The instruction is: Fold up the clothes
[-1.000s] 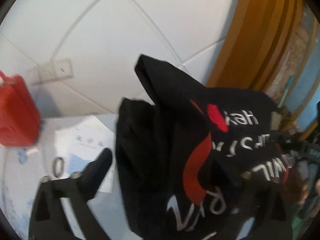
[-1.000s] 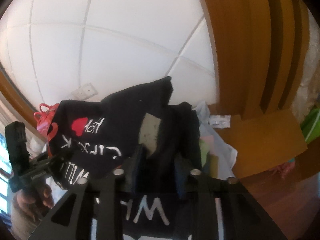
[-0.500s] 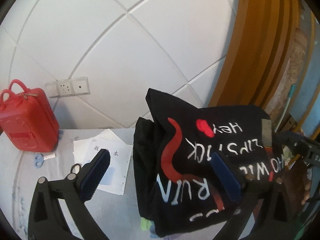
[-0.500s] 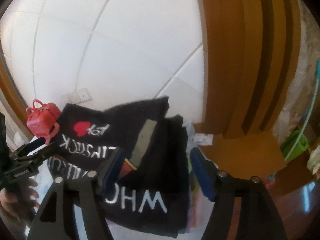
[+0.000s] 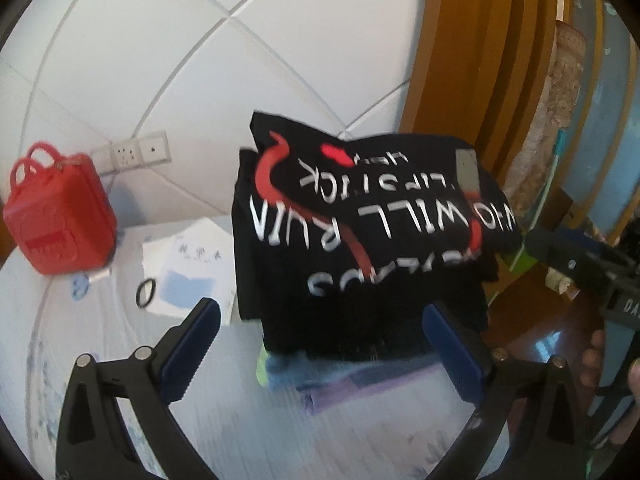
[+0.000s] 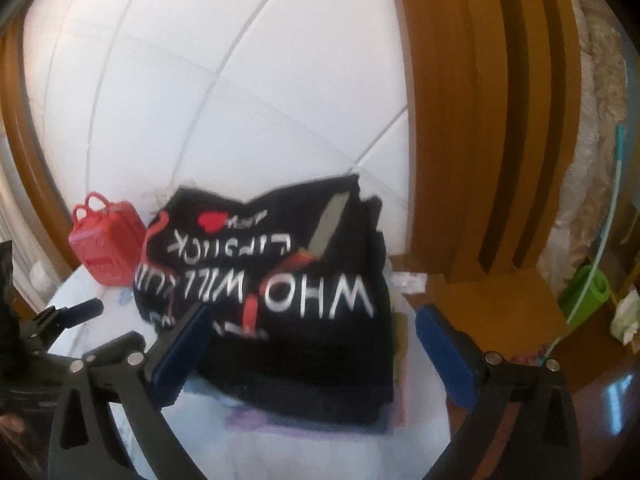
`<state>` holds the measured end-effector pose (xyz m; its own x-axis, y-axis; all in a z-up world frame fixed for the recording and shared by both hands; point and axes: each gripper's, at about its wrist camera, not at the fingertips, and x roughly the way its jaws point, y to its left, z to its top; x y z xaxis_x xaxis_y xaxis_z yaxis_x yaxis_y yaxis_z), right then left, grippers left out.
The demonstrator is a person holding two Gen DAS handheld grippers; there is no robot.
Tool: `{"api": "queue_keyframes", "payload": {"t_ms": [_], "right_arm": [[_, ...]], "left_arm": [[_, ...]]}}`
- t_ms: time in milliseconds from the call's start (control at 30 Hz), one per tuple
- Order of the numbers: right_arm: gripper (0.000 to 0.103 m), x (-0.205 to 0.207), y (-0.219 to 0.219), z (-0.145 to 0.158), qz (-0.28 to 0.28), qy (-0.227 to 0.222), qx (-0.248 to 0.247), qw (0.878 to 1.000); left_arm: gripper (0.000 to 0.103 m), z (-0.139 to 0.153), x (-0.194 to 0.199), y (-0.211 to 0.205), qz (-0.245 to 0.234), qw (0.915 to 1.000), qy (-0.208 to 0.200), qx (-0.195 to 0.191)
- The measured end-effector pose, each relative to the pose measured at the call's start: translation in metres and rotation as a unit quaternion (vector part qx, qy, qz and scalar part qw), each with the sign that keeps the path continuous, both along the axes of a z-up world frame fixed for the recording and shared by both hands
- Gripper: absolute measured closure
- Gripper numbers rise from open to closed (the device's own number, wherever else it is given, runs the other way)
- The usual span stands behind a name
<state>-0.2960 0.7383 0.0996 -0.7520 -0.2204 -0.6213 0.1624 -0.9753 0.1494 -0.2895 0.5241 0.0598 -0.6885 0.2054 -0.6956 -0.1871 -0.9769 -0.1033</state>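
Observation:
A folded black T-shirt with white lettering and a red swirl (image 5: 360, 232) lies on top of a stack of folded clothes (image 5: 340, 376) on the white table. It also shows in the right wrist view (image 6: 288, 300). My left gripper (image 5: 324, 344) is open and empty, just in front of the stack. My right gripper (image 6: 312, 344) is open and empty, its blue pads to either side of the shirt's near edge, apart from it. The left gripper shows at the left edge of the right wrist view (image 6: 64, 316).
A red box-shaped bag (image 5: 56, 216) stands at the back left by a wall socket (image 5: 140, 150). A sheet of paper (image 5: 188, 264) and a black ring (image 5: 145, 293) lie left of the stack. A wooden door frame (image 6: 460, 120) rises to the right.
Both grippers have let go of the black shirt, opened and drawn back. The shirt now rests flat on the stack.

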Motion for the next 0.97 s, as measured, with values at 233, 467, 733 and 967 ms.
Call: {"api": "queue_keyframes", "payload": {"t_ms": [233,467,733,967], "right_arm": [[0.0,0.035,-0.005,-0.022,-0.005,-0.009,0.009,1.0],[0.0,0.044,-0.002,-0.032,-0.011,-0.018,0.009,1.0],[0.0,0.042,0.0,-0.034,-0.01,-0.02,0.015,1.0],[0.0,0.043,-0.001,-0.033,-0.009,-0.018,0.017,1.0]], "left_arm": [[0.0,-0.01,0.032,0.004,0.013,0.9996,0.0,-0.024],[0.0,-0.011,0.035,0.012,0.02,0.9994,0.0,-0.03],[0.0,-0.006,0.036,0.018,0.011,0.9992,0.009,-0.037],[0.0,-0.006,0.035,0.019,0.008,0.9994,0.011,-0.033]]}}
